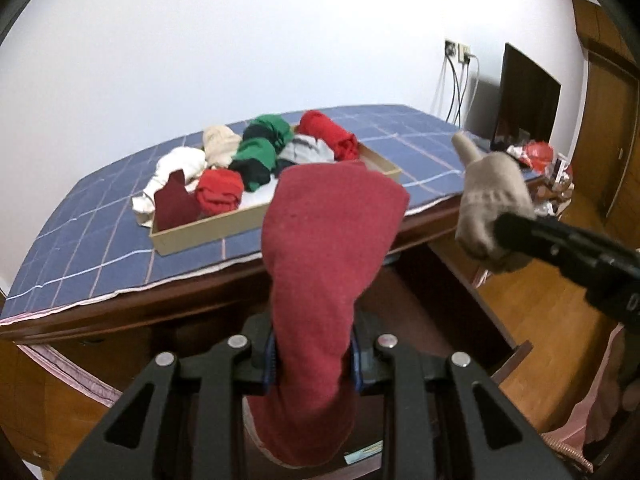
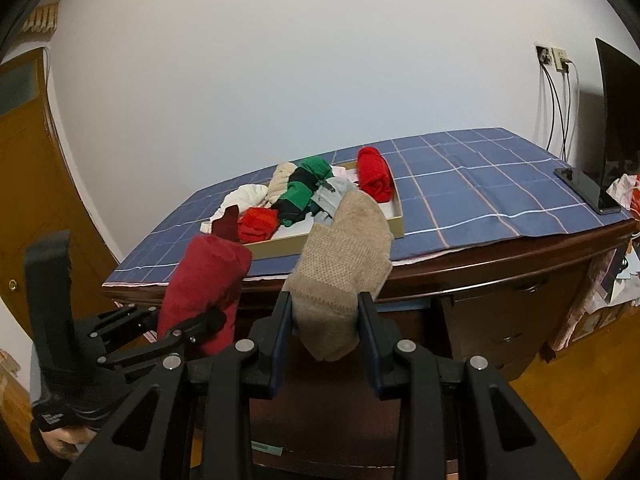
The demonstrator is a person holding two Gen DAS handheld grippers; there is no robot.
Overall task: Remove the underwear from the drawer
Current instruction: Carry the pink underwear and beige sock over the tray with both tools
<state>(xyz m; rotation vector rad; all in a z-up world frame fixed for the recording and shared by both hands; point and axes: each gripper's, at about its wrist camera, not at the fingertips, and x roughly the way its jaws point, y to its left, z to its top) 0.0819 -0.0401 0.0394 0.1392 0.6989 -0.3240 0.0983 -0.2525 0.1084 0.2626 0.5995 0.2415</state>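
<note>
Holding items lifted above the open drawer (image 1: 460,300): left claw (image 1: 312,364) pinches dark red underwear (image 1: 332,240), right claw (image 2: 326,316) pinches a beige piece (image 2: 344,264); next, I judge, carry both to the tray (image 1: 192,236) on the desk (image 1: 100,240).

A dark red knitted garment (image 1: 320,264) fills the centre of the left wrist view, standing upright and rounded at the top, its lower part pinched between two fingers (image 1: 269,364) at the bottom of the frame. In the right wrist view it (image 2: 204,284) is seen at lower left. A beige knitted garment (image 2: 344,264) is held at the centre of that view, upright and slightly tilted, a paler band across its lower part; in the left wrist view it (image 1: 488,204) sits at the right edge. The open drawer (image 1: 460,292), of dark brown wood, is seen below the worktop's edge at lower centre right.
</note>
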